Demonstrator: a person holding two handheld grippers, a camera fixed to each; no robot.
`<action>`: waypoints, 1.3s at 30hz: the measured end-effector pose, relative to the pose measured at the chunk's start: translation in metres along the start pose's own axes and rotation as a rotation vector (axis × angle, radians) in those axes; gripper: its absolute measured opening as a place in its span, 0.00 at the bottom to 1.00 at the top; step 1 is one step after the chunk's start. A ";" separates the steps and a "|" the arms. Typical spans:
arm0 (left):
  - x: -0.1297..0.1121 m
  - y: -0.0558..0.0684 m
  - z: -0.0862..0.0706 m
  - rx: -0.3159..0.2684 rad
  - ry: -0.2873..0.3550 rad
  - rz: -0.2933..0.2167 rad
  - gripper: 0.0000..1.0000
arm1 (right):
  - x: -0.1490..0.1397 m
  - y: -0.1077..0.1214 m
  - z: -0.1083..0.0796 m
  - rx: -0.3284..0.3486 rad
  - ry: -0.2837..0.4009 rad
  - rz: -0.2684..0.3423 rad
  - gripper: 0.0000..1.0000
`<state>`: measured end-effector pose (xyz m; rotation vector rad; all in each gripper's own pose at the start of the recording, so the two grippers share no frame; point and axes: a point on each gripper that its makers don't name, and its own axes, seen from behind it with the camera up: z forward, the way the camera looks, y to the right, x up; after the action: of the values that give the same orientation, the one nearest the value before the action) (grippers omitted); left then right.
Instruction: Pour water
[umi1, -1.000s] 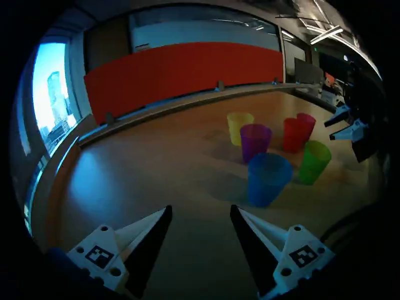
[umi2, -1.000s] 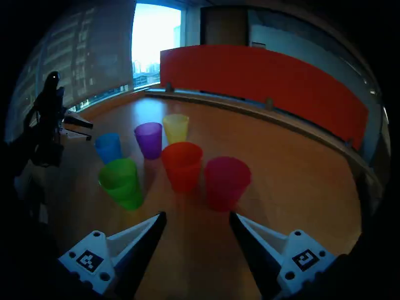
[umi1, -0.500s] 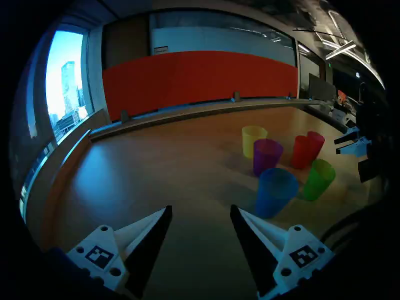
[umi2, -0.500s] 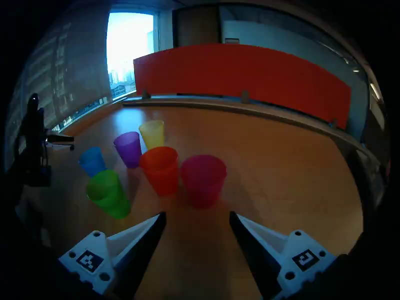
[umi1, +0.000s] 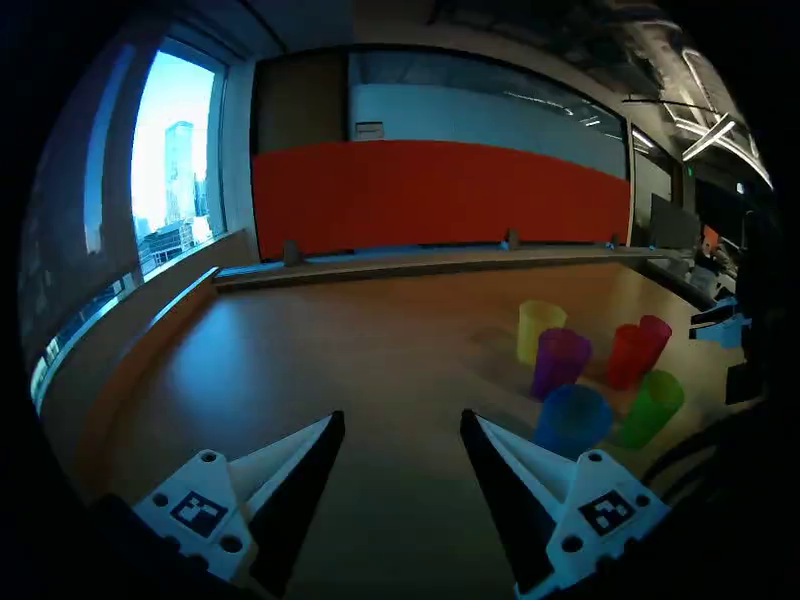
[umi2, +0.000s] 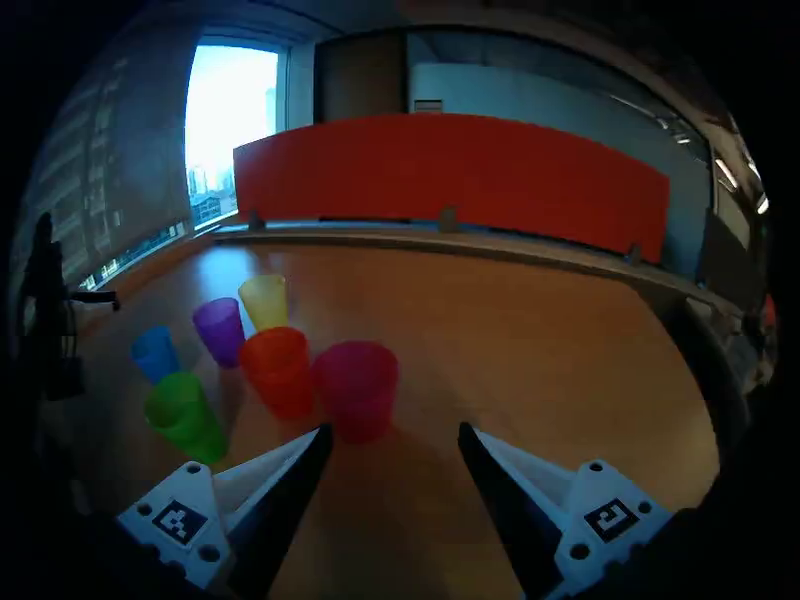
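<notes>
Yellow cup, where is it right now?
In the right gripper view the yellow cup stands left of centre, farthest back, beside the purple cup and behind the orange cup.

Wide wooden worktop (umi1: 340, 350), warm and glossy, runs out to a low ledge (umi1: 400, 266) at its far edge. Behind it a long red partition (umi1: 440, 195) spans the back, with a pale wall panel (umi1: 480, 110) above. On the left in the left gripper view, a bright window (umi1: 175, 170) shows tall city towers outside. A ceiling light strip (umi1: 710, 138) glows upper right, a dark monitor (umi1: 668, 220) below it. In the right gripper view, a mesh blind (umi2: 110, 170) covers the glass at far left
</notes>
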<state>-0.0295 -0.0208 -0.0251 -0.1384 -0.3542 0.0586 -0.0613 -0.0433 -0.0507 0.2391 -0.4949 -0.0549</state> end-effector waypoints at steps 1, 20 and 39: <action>0.002 -0.001 0.000 0.008 0.013 -0.004 0.86 | 0.002 0.003 0.001 -0.010 0.011 0.001 0.98; 0.059 -0.008 -0.018 0.106 0.313 -0.088 0.86 | 0.081 0.045 -0.018 -0.214 0.431 -0.007 0.98; 0.067 -0.008 -0.010 0.125 0.387 -0.077 0.85 | 0.100 0.063 -0.037 -0.301 0.556 0.001 0.98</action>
<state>0.0368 -0.0245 -0.0105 -0.0103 0.0313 -0.0221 0.0439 0.0144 -0.0207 -0.0459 0.0697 -0.0589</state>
